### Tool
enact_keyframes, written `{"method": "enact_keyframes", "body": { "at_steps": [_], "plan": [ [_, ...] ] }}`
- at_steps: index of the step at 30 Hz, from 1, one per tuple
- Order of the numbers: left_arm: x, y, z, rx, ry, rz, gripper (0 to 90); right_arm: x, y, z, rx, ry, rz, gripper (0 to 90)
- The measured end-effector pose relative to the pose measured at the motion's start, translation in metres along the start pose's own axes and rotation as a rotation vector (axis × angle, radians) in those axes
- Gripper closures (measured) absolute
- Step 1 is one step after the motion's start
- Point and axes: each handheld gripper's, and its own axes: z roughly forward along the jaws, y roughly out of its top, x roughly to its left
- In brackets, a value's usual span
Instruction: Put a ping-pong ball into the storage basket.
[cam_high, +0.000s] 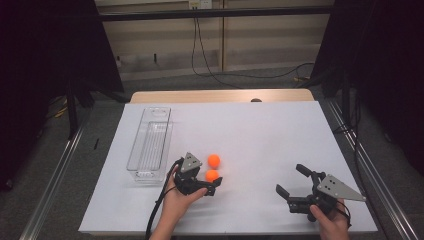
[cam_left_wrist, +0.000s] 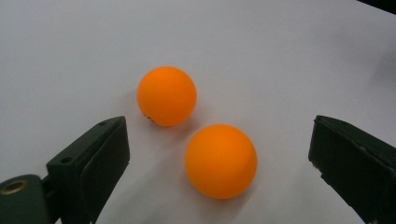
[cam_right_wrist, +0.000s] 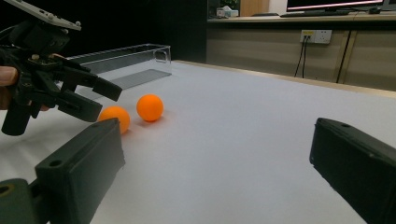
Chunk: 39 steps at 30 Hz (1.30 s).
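Left gripper view, jaws wide, near ball (cam_left_wrist: 220, 160) between, untouched

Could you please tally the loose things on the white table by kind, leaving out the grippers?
Orange balls: 2, the near ball between the open left gripper's jaws, the far ball beyond it.
Clear plastic bins: 1, clear bin.
Total: 3

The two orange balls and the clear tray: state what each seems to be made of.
Orange balls: likely lightweight plastic, matte; smooth, even colour, soft highlight, small print mark on the farther one. Clear tray: probably rigid acrylic or similar plastic, glossy; see-through walls with bright edges, ribbed floor.
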Motion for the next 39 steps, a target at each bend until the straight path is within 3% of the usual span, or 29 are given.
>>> {"method": "enact_keyframes", "body": {
  "at_steps": [39],
  "plan": [
    [0.0,-0.002,0.016,0.089,0.017,-0.004,11.9,0.0,0.0,0.0,0.001,0.001,0.002,2.4]
  ]
}}
